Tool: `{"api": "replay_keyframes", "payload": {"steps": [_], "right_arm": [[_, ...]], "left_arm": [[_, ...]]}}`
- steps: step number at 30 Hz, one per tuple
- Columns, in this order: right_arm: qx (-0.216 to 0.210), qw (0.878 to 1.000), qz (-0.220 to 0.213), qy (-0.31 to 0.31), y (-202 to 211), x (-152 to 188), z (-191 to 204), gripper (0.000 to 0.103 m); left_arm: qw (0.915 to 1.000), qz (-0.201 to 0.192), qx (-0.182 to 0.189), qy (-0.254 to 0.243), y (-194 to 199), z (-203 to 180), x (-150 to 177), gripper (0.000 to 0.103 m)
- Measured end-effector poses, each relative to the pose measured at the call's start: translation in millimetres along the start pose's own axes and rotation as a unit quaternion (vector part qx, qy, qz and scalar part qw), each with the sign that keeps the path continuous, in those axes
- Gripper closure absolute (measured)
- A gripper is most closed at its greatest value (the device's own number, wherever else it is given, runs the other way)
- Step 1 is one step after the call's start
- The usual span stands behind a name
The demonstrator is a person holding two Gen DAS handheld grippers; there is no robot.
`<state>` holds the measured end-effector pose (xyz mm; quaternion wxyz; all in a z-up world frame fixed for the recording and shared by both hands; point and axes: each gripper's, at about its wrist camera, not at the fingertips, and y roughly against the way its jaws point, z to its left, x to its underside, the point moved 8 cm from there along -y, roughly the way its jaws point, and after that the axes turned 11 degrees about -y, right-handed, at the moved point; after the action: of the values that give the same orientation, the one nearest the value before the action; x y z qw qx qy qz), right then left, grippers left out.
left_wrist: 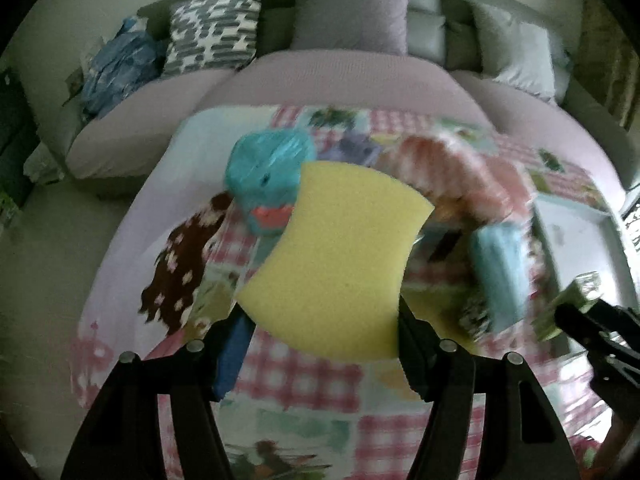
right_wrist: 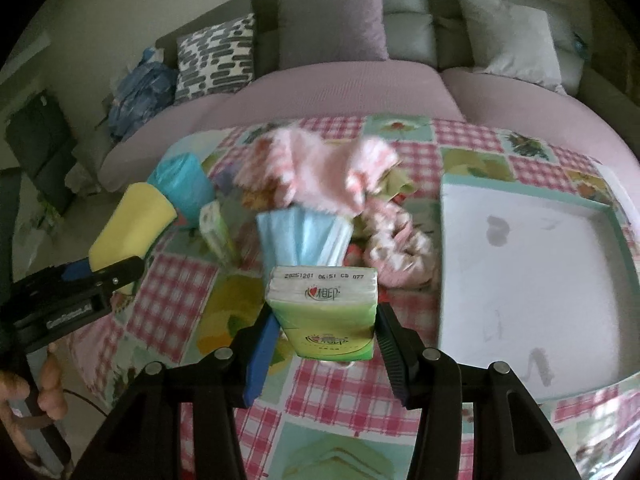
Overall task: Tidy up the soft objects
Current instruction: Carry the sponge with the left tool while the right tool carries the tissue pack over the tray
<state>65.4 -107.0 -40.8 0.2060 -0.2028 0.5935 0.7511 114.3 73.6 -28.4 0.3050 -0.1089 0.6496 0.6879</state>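
The left claw (left_wrist: 324,320) grips a yellow curved foam sponge (left_wrist: 340,256) at centre frame, above the patchwork-covered desk (left_wrist: 304,396). The right claw (right_wrist: 324,332) clamps a green tissue pack (right_wrist: 326,312), low centre, left of the white tray (right_wrist: 520,264).

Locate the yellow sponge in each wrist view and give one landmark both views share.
Left wrist view: the yellow sponge fills the centre, clamped in the left gripper.
Right wrist view: the sponge sits at the left edge, beside the teal roll.
Shared landmark: the patterned cushion on the sofa.
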Motion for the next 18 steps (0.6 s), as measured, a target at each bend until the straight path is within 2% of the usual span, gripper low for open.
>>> {"api": "replay_keyframes", "payload": {"steps": [4, 10, 18], "right_arm": [[0.010, 1.000, -0.014, -0.022, 10.9, -19.3, -16.3, 0.051], [0.023, 0.997, -0.041, -0.064, 29.0, -44.4, -48.7, 0.051], [0.065, 0.986, -0.075, -0.133, 49.5, -72.0, -110.9, 0.051]], "left_arm": [[0.9995, -0.019, 0.019, -0.017, 9.9, -28.8, -27.0, 0.035], [0.9982, -0.025, 0.038, -0.040, 14.4, -69.2, -54.2, 0.035], [0.9945, -0.031, 0.083, -0.057, 20.1, -137.4, -85.2, 0.035]]}}
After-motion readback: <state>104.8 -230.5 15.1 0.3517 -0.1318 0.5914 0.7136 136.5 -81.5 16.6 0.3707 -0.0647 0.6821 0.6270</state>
